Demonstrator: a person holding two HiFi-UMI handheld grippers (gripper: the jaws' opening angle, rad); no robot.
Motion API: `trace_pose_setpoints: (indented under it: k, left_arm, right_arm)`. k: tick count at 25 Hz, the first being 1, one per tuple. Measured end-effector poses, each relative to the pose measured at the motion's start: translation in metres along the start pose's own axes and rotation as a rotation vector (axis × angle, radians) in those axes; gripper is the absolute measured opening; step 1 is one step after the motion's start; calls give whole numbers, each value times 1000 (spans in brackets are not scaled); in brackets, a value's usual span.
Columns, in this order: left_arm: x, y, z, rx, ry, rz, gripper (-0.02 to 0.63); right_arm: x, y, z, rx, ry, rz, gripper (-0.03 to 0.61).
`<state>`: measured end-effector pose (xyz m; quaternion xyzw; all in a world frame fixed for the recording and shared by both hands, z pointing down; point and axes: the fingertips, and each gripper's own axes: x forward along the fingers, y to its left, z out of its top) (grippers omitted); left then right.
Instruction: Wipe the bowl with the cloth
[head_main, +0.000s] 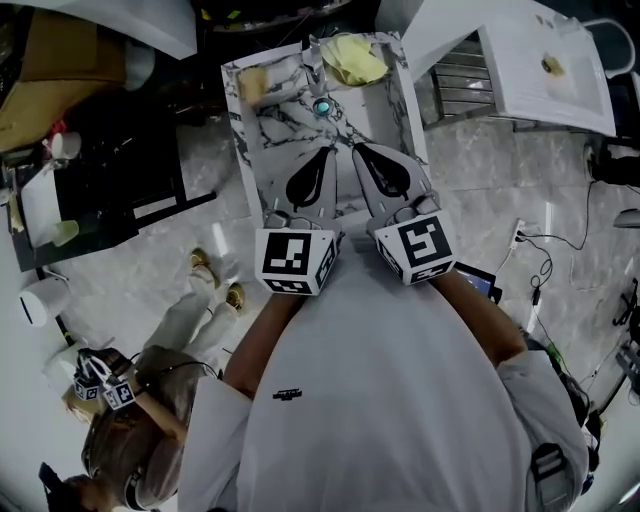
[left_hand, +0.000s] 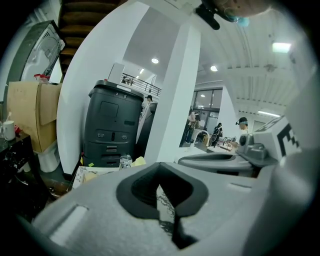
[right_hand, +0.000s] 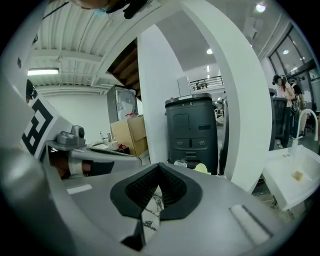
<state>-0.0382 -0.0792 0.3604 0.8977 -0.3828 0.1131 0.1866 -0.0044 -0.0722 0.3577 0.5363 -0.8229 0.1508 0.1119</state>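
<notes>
Fingers together and empty, the left gripper (head_main: 327, 153) and right gripper (head_main: 357, 151) hover side by side over the marble bench (head_main: 262, 140). The yellow cloth (head_main: 352, 60) lies at its far end, with the small bowl (head_main: 322, 106) just nearer. Wiping appears not yet begun, and the next move likely calls for opening one gripper and reaching for the cloth.

No word, number or brand can be read in any view. At the centre of the head view, the cube (head_main: 293, 260) on the left gripper (head_main: 330, 152) and the cube (head_main: 421, 247) on the right gripper (head_main: 355, 150) bear only black-and-white square code patterns, not letters. A small dark print (head_main: 287, 395) on the person's white shirt (head_main: 400, 400), lower centre, is too small to read. The patterned cubes (head_main: 105, 390) at the lower left carry the same kind of marks.
</notes>
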Motion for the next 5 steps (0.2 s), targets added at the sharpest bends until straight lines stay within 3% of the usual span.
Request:
trace_pose_setpoints:
  k: [5]
  left_arm:
    - [-1,0,-8,13,26,11,0]
  right_arm:
    - [-2,-3,-5,14,10,-9,0]
